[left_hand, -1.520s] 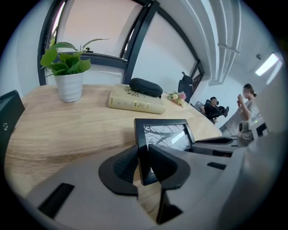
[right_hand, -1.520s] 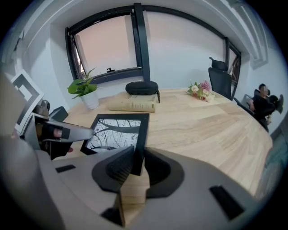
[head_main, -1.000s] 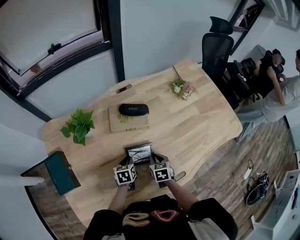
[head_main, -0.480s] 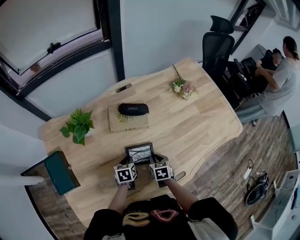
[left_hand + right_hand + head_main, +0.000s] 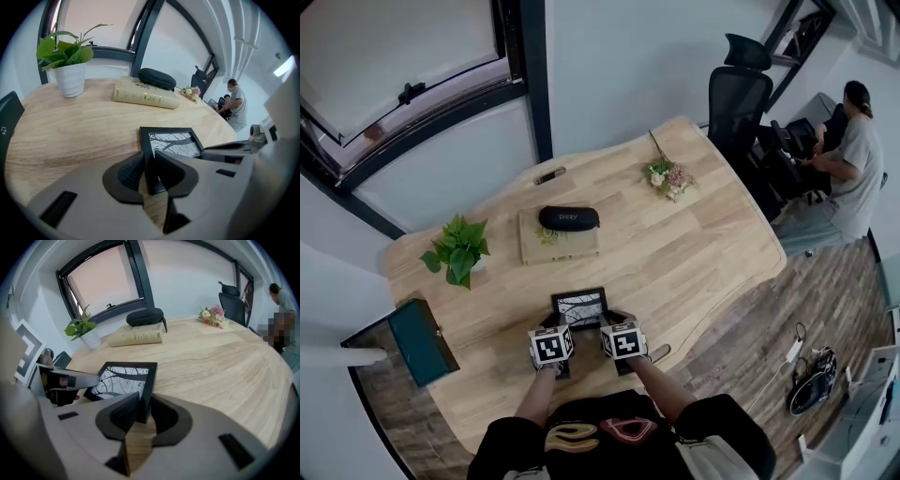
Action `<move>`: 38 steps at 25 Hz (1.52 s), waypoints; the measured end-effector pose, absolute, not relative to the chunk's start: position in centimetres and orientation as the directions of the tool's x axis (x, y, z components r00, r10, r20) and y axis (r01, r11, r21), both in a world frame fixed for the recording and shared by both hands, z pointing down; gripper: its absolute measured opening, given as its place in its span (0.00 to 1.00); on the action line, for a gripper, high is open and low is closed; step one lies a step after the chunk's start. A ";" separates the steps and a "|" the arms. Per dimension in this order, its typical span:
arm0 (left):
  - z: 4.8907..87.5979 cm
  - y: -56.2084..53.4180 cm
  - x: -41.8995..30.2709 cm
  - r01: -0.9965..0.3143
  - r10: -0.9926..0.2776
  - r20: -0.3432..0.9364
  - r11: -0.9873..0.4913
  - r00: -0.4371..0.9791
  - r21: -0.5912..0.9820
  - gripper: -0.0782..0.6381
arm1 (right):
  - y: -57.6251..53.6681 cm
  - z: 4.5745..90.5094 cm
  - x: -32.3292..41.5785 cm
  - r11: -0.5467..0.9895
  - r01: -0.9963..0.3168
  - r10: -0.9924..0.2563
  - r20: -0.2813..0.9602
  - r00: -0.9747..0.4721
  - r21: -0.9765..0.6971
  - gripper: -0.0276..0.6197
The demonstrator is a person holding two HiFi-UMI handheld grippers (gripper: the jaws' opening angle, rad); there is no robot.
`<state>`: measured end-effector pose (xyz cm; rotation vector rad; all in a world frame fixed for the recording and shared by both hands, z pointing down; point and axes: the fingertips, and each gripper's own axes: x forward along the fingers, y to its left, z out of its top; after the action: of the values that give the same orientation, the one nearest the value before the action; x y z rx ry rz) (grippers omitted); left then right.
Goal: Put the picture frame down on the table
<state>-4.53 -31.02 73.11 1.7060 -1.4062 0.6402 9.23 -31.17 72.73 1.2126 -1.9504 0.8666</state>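
Picture frame (image 5: pixel 579 307): black, with a pale print of dark branches. It sits face up over the near edge of the wooden table (image 5: pixel 703 253), directly in front of the person. It lies close to flat. No view shows whether its underside touches the wood.

Left gripper (image 5: pixel 150 174): jaws pinched on the frame's left rail, near its closest corner.

Right gripper (image 5: pixel 142 412): jaws pinched on the frame's right rail, also at the near end. The two grippers sit side by side, with the frame between and ahead of them.

Farther back on the table: a book (image 5: pixel 558 244) with a black glasses case (image 5: pixel 568 217) on top, well apart from the frame. Potted plant (image 5: pixel 457 249) to the left of the book. Small flower bunch (image 5: pixel 667 175) toward the far right.

Off the table: a black office chair (image 5: pixel 736 94) beyond the far right edge, and a seated person (image 5: pixel 853 159) in the right background.
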 end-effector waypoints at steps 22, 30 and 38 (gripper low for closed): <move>72.7 -31.1 -5.9 -0.955 -0.605 0.760 -0.007 0.239 0.295 0.41 | -30.2 70.6 8.9 0.330 -0.891 -0.522 0.726 -0.447 -0.312 0.39; 69.0 -29.2 -6.1 -0.952 -0.685 0.689 -0.024 0.238 0.305 0.41 | -27.8 67.6 9.0 0.364 -0.889 -0.579 0.680 -0.449 -0.278 0.39; 65.5 -26.2 -5.2 -0.938 -0.742 0.599 -0.116 0.301 0.328 0.41 | -25.7 64.5 7.2 0.451 -0.864 -0.617 0.620 -0.485 -0.226 0.39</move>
<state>-5.18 -26.18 65.50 1.9093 -1.4934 0.3781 7.21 -25.69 64.50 1.2413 -2.2524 0.7307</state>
